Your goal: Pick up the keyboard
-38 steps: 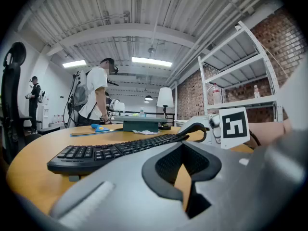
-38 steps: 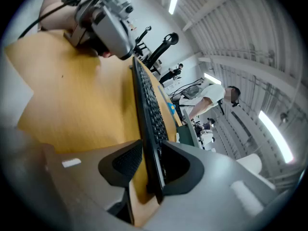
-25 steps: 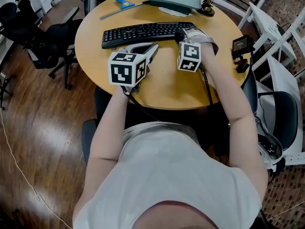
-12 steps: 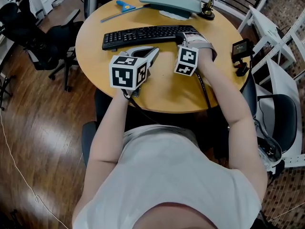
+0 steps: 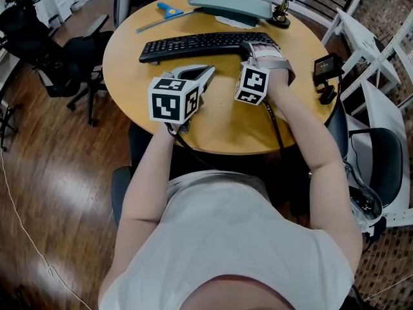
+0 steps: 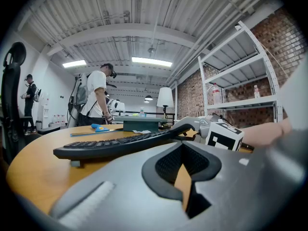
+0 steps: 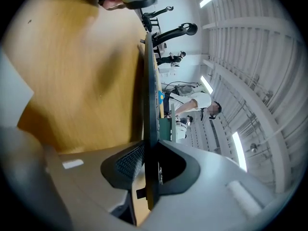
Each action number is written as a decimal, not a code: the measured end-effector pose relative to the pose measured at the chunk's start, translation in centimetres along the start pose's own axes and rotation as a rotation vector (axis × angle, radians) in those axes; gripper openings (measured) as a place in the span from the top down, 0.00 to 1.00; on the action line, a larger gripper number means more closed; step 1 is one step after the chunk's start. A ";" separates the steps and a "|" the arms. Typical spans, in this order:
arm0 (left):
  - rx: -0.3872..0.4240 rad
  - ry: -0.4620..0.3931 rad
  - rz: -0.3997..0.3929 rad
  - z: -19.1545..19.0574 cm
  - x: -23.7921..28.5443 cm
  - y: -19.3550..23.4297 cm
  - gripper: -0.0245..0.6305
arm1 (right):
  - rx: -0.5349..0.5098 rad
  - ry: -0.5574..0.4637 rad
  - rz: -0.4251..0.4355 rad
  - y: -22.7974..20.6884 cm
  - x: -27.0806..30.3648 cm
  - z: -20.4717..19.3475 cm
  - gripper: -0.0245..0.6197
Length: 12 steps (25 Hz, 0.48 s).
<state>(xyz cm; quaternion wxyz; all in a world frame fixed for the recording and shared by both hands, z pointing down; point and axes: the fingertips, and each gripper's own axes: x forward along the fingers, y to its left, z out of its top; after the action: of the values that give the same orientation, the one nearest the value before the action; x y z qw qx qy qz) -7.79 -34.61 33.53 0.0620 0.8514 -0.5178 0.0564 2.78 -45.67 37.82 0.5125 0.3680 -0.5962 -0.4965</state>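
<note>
A black keyboard (image 5: 200, 46) lies across the far half of the round wooden table (image 5: 219, 118). My right gripper (image 5: 253, 46) is shut on its right end. In the right gripper view the keyboard's thin edge (image 7: 149, 95) runs between the pads of that gripper (image 7: 150, 177). In the left gripper view the keyboard (image 6: 120, 146) slopes, its right end raised off the wood at the right gripper (image 6: 202, 125). My left gripper (image 5: 206, 71) rests just in front of the keyboard, apart from it, jaws shut on nothing (image 6: 185, 177).
A grey monitor base (image 5: 232, 2), a blue tool (image 5: 169, 7) and a small dark object (image 5: 281, 15) sit at the table's far edge. A small device on a stand (image 5: 328, 63) is at the right rim. A black office chair (image 5: 39, 44) stands left, white chairs (image 5: 374, 37) right.
The right gripper has tipped and drawn slightly back, and the keyboard has shifted a little with it, its right end rising. The left gripper has barely moved.
</note>
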 end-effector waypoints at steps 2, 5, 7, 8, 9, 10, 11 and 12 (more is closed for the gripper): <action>0.000 0.001 0.000 0.0 0.0 0.0 0.96 | -0.003 -0.009 -0.024 -0.4 -0.2 0.1 0.84; 0.000 -0.001 -0.001 0.0 0.0 0.0 0.96 | -0.016 -0.023 -0.059 -0.9 -0.6 0.2 0.84; 0.001 -0.001 -0.001 0.0 0.0 0.0 0.96 | -0.022 -0.033 -0.075 -1.3 -0.8 0.4 0.84; 0.001 -0.001 -0.001 0.0 0.0 0.0 0.96 | -0.025 -0.036 -0.083 -1.5 -0.9 0.5 0.84; 0.001 -0.001 -0.001 0.0 0.0 0.0 0.96 | -0.026 -0.038 -0.091 -1.8 -1.1 0.6 0.84; 0.001 -0.001 0.000 0.0 0.0 0.0 0.96 | -0.025 -0.042 -0.099 -2.1 -1.3 0.7 0.84; 0.001 0.000 0.000 0.0 0.0 0.0 0.96 | -0.022 -0.045 -0.107 -2.4 -1.4 0.7 0.83; 0.001 0.000 0.000 0.0 0.0 0.0 0.96 | -0.018 -0.049 -0.115 -2.6 -1.6 0.8 0.83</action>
<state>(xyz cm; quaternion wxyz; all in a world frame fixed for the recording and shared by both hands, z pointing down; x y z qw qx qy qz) -7.79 -34.62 33.56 0.0617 0.8515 -0.5177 0.0565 2.13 -44.63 34.89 0.4717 0.3848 -0.5817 -0.5395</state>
